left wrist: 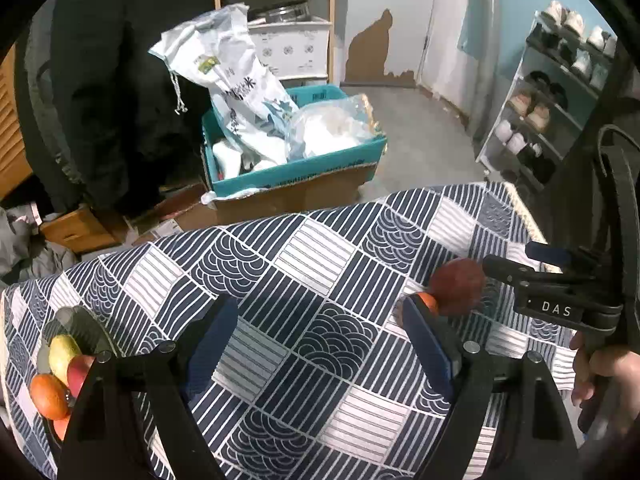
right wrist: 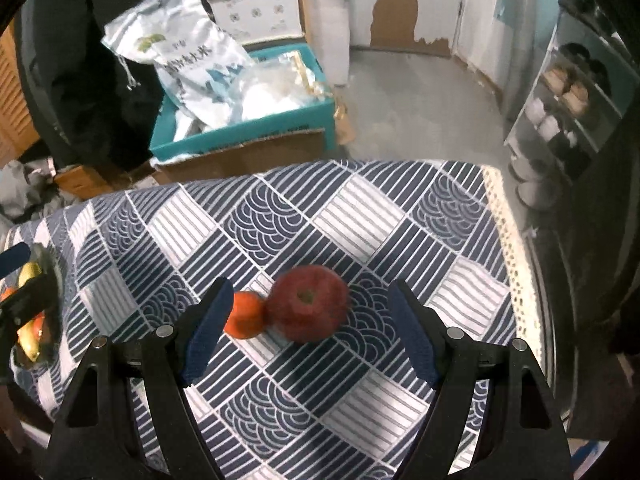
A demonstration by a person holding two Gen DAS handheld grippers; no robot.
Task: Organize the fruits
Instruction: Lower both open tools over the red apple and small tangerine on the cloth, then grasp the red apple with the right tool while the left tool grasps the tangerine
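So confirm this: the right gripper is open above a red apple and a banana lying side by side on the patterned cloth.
Not a banana. In the right wrist view, the open right gripper hangs above a red apple and a small orange, side by side on the patterned cloth.

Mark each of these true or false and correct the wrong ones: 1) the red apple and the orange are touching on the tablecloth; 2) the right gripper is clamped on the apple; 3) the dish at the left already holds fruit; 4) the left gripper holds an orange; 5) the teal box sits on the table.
1) True. The red apple and the orange sit against each other on the tablecloth.
2) False. The right gripper is open, its fingers apart from the apple.
3) True. The dish holds several fruits.
4) False. The left gripper is open with nothing between its fingers.
5) False. The teal box sits on the floor beyond the table.
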